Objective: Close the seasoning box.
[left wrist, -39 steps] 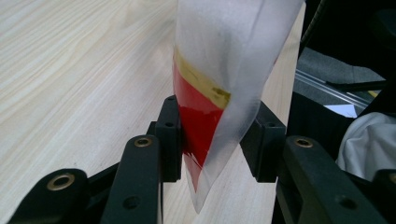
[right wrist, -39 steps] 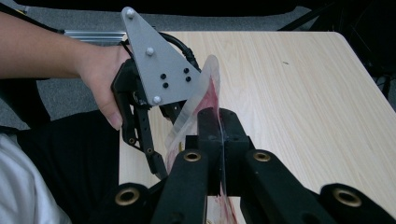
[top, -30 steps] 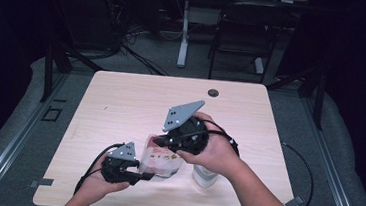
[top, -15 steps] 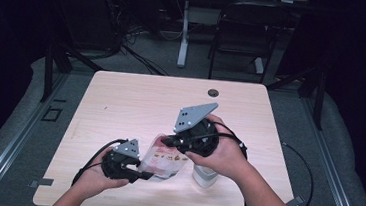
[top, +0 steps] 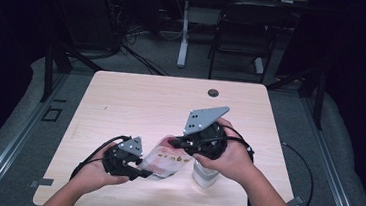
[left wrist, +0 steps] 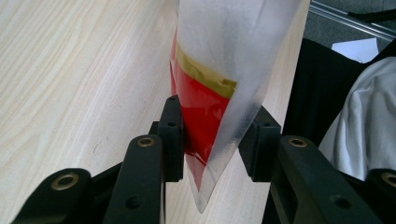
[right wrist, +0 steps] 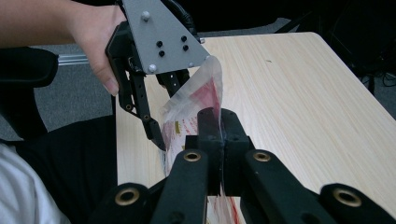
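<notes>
Two grips: both your tongs are on one clear plastic pouch with a red and gold printed label (top: 166, 158), held in the air just above the near part of the pale wooden table (top: 136, 99).
Left gripper (top: 137, 169): nearest to you, its jaws are part-way closed on the pouch's lower corner; in the left gripper view the pads press the film from both sides (left wrist: 212, 140).
Right gripper (top: 172, 142): a little farther out, clamped tight on the pouch's upper edge; in the right gripper view the film is pinched between its closed jaws (right wrist: 219, 135).
Pouch axis: it runs slantwise from your left gripper up to your right one, so the two grips sit at opposite ends.
Key relation: the pouch stretches between the tongs; a pull apart would probably act along that long axis.
White cylindrical cup (top: 204, 176): stands on the table under your right hand (top: 231, 157).
Farther: a small dark round grommet (top: 213, 92) near the table's far edge.
</notes>
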Demonstrator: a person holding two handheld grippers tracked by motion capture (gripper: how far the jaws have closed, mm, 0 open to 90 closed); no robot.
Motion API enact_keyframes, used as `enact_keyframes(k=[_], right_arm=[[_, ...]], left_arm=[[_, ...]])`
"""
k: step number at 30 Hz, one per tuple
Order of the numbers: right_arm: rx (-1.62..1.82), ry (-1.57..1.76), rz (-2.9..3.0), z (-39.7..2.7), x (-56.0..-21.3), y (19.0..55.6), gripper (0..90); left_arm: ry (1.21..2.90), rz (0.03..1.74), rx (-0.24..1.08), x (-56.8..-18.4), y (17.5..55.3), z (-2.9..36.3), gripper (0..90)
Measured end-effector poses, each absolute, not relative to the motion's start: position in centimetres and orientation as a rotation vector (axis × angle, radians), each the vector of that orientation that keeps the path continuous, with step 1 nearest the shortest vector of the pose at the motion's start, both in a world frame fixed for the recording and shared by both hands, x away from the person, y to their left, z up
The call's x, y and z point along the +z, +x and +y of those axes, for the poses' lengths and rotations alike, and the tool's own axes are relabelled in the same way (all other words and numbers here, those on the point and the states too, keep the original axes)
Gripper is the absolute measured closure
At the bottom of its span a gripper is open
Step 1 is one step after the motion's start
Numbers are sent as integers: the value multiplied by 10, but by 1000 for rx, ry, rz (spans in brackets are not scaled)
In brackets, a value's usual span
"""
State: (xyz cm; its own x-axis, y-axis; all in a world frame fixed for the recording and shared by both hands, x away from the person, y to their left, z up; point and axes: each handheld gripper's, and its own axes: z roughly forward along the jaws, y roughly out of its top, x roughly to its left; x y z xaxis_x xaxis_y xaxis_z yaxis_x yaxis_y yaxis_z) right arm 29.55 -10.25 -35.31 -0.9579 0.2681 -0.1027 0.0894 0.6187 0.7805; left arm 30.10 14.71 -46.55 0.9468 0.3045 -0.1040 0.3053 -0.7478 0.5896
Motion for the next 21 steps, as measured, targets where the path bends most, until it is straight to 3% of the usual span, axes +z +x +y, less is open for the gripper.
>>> enact_keyframes(k=[21], right_arm=[[1254, 329, 2634, -109, -360, 297, 898]], left_arm=[[2511, 428, 2, -460, 304, 150, 661]])
